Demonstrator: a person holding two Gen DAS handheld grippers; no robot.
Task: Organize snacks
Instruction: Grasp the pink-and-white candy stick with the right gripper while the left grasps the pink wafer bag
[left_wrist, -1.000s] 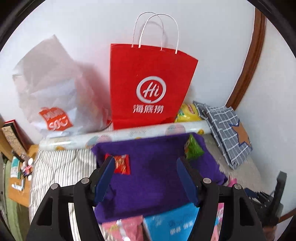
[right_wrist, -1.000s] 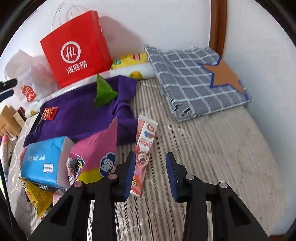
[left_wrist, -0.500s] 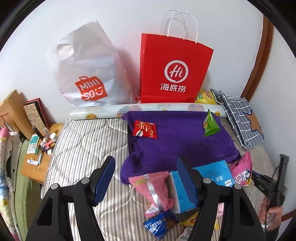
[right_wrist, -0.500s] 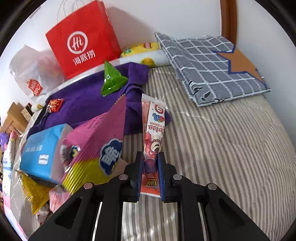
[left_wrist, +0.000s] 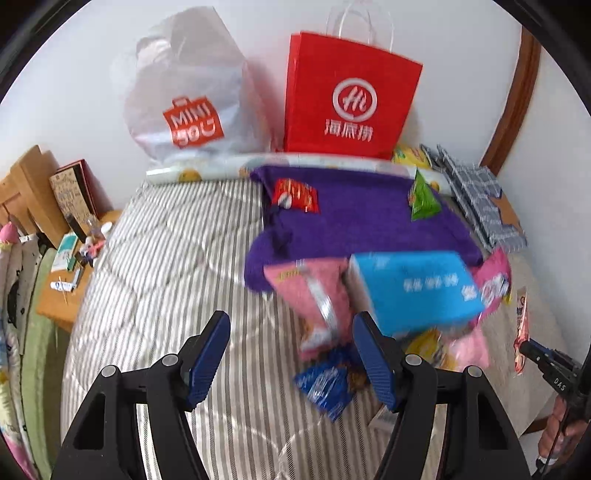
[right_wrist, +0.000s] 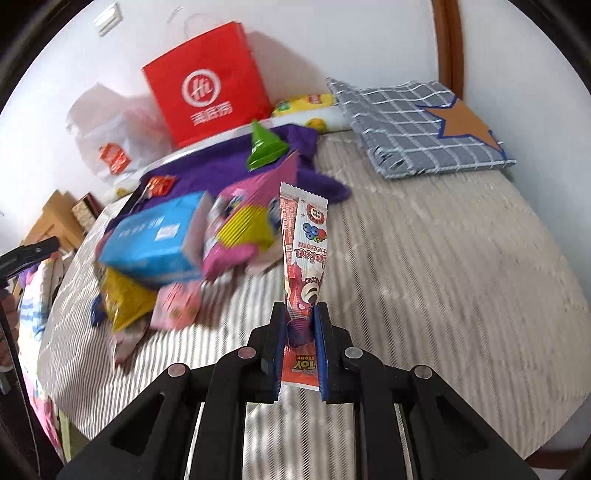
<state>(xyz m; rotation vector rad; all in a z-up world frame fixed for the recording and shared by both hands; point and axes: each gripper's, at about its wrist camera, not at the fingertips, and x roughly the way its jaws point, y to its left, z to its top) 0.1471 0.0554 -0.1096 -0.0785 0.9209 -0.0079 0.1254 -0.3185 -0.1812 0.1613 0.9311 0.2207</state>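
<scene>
My right gripper (right_wrist: 299, 325) is shut on a long pink snack stick packet (right_wrist: 304, 258) and holds it upright above the striped bed (right_wrist: 424, 258); the packet also shows at the right edge of the left wrist view (left_wrist: 521, 332). My left gripper (left_wrist: 291, 343) is open and empty above the bed, near a snack pile: a blue box (left_wrist: 417, 291), a pink bag (left_wrist: 314, 299), a blue packet (left_wrist: 327, 384). A purple cloth (left_wrist: 354, 225) holds a red packet (left_wrist: 295, 195) and a green packet (left_wrist: 423, 199).
A red paper bag (left_wrist: 347, 99) and a white plastic bag (left_wrist: 188, 99) stand against the back wall. A folded grey checked quilt (right_wrist: 424, 125) lies at the back right. A wooden side table (left_wrist: 70, 273) with small items stands left of the bed.
My right gripper closed on the pink stick packet and lifted it off the bed. My left gripper pulled back and down toward the snack pile, still open.
</scene>
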